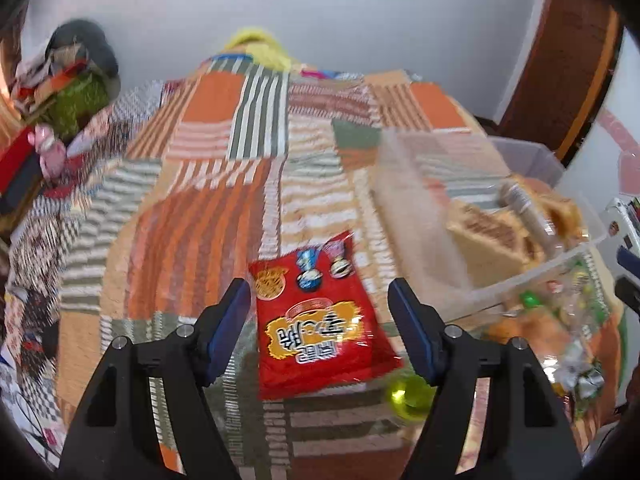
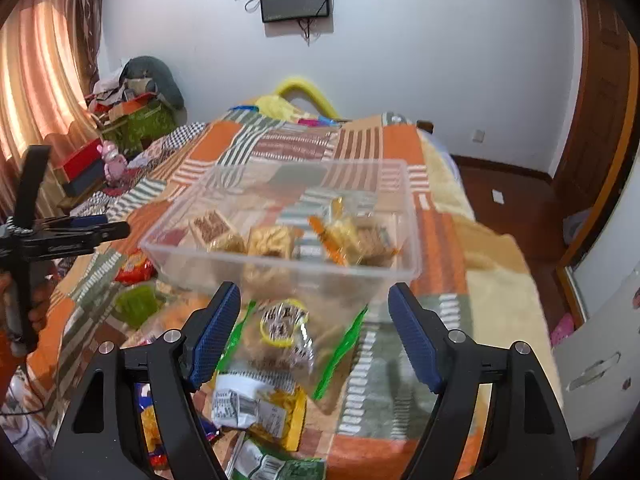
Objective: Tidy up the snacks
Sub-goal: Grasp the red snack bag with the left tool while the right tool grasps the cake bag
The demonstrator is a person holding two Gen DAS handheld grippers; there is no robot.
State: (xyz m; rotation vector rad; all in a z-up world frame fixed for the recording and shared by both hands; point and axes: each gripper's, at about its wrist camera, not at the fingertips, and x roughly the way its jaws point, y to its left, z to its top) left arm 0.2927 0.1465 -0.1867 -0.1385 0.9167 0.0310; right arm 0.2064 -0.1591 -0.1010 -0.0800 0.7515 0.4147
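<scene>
We see the left hand-held gripper [image 1: 320, 316] wide open, holding nothing, straddling the red bag [image 1: 320, 320] on the bed [image 1: 200, 208]; neither pad looks to be touching it. The right hand-held gripper [image 2: 314, 328] is wide open too and empty, hovering above a clear zip bag [image 2: 288, 344], with more packets [image 2: 264, 412] toward 6 o'clock.

We judge the red bag light, puffy and crinkly, with slick film and crushable contents. Pinch a side edge or the top seam, gently. The zip bag looks floppy; take it at its green strip.

The clear bin [image 2: 280, 256] sits at 12 o'clock from the right hand-held gripper and at 2 o'clock from the left, already holding several snacks. A green cup [image 1: 408, 396] lies at 5 o'clock beside the red bag.
</scene>
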